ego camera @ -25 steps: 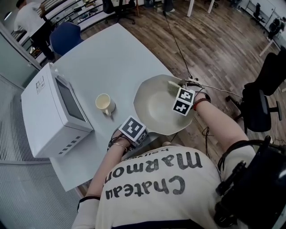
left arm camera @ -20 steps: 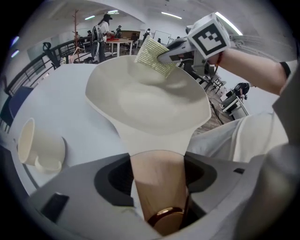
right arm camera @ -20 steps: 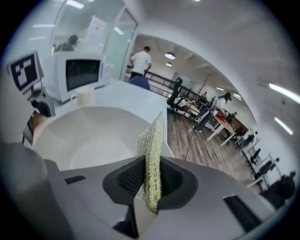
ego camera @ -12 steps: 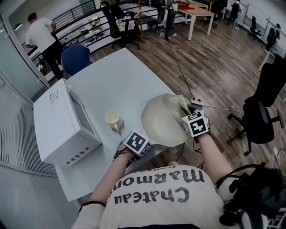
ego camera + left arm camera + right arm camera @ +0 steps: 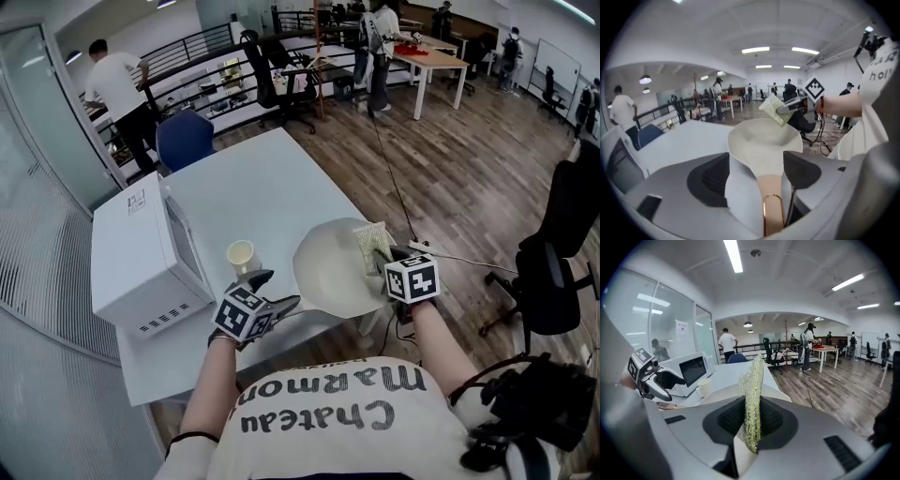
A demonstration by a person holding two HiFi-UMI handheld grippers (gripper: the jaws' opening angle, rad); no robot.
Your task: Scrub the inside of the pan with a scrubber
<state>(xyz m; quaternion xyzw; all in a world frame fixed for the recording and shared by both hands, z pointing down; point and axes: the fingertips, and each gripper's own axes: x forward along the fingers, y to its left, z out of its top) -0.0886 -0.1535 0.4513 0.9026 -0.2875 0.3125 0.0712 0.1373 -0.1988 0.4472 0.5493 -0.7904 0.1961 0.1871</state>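
The cream pan [image 5: 328, 267] sits at the near right corner of the white table [image 5: 262, 187]. Its tan handle [image 5: 771, 206] with a gold loop lies between the jaws of my left gripper [image 5: 275, 289], untouched. Those jaws have just been opening and now stand wide apart. In the left gripper view, the left gripper [image 5: 757, 166] looks over the handle into the pan [image 5: 761, 140]. My right gripper [image 5: 380, 248] hangs over the pan's right rim, shut on a yellow-green mesh scrubber [image 5: 368, 242]. The scrubber [image 5: 751, 399] stands on edge, pinched between its pads.
A white microwave [image 5: 141, 258] stands on the table's left side, with a cream cup [image 5: 241, 255] between it and the pan. A blue chair [image 5: 183, 136] is behind the table and a black office chair [image 5: 553, 272] to the right. People stand far back.
My left gripper has lifted off the pan handle and opened. The right gripper has rolled and risen with the scrubber to the pan's right rim. The head view has tilted up.
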